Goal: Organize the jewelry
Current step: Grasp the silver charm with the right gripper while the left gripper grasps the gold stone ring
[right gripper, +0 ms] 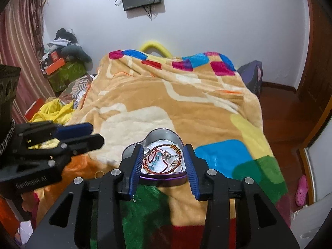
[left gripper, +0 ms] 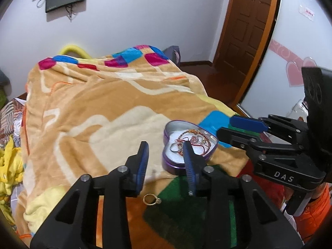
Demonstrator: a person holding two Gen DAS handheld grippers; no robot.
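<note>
Nearest the left wrist camera, at the bottom centre of its frame, a small gold ring (left gripper: 152,199) with a setting lies flat on the blanket (left gripper: 108,112), just below the gap of the left gripper (left gripper: 166,157). Its fingers stand apart and hold nothing. The ring sits low between them, slightly toward the left finger, so a short drop downward looks like all the pick-up would need.

Above and right of the ring in that frame rests the heart-shaped purple tin (left gripper: 172,164), lid off, lined in white. Inside it lie a braided red-and-gold bracelet (right gripper: 164,159), a strand of blue beads (right gripper: 155,159), thin red cords and at least one silver ring; these are tangled, and I cannot sort them further.

From the right wrist view, the right gripper (right gripper: 164,166) is also spread wide and empty, its fingers framing the tin in the lower centre of the frame; whether they touch its wall I cannot tell. The gold ring (right gripper: 99,173) shows only as a small loop at lower left, beside the left gripper (right gripper: 91,133).

My judgement: the left hand is nearer the ring, and the tin lies just right of its fingers.

Readable writing: "DAS" on the right gripper (left gripper: 236,128) body, seen at the right edge of the left view. Lettering on the left gripper's body in the right view is too blurred to read.
</note>
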